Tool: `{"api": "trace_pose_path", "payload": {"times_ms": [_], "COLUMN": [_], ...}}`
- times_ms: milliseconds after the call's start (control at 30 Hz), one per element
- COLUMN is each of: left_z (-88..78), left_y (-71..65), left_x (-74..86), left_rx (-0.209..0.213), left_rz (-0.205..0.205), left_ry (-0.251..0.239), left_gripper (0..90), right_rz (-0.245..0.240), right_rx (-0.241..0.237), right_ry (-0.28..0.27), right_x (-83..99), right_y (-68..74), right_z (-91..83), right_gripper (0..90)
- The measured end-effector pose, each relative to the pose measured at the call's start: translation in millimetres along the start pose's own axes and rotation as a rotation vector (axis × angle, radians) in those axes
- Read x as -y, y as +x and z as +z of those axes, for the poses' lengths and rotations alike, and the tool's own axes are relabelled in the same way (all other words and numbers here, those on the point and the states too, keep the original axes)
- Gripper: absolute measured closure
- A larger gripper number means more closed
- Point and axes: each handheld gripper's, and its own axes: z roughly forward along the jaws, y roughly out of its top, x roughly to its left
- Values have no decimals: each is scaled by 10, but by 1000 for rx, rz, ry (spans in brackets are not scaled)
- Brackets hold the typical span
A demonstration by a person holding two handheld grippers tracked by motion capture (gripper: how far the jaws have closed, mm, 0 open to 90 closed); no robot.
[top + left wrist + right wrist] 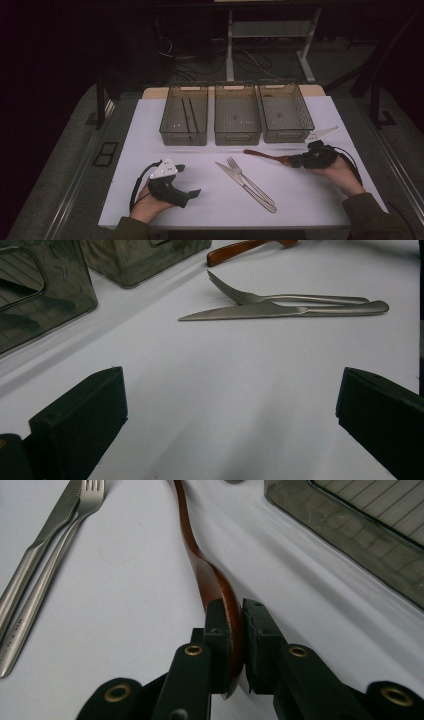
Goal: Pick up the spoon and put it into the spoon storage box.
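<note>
Open cloth (150,135) lies left of the knife (245,186) and fork (250,181) (three bins (237,116) wall the far side).

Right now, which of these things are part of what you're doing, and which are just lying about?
In use:
- wooden spoon, its bowl clamped in the right gripper
- three grey bins behind it, likely where cutlery goes

Lying about:
- fork and knife, untouched
- left gripper, open, holding nothing
</note>
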Motion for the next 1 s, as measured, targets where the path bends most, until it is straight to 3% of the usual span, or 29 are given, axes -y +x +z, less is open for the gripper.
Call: {"api": "trace_pose_path", "payload": {"times_ms": [1000], "left_z": [4], "left_y": [-3], "left_x": [-1], "left_rx": [1], "left_rz": [2], "left_ry": [4], "left_gripper": [0], "right_rz": [-5], "right_rx": [-20], "right_ry": [-106], "right_x": [-71], "right_y": [56], "right_z": [-248], "right_gripper": [807]}}
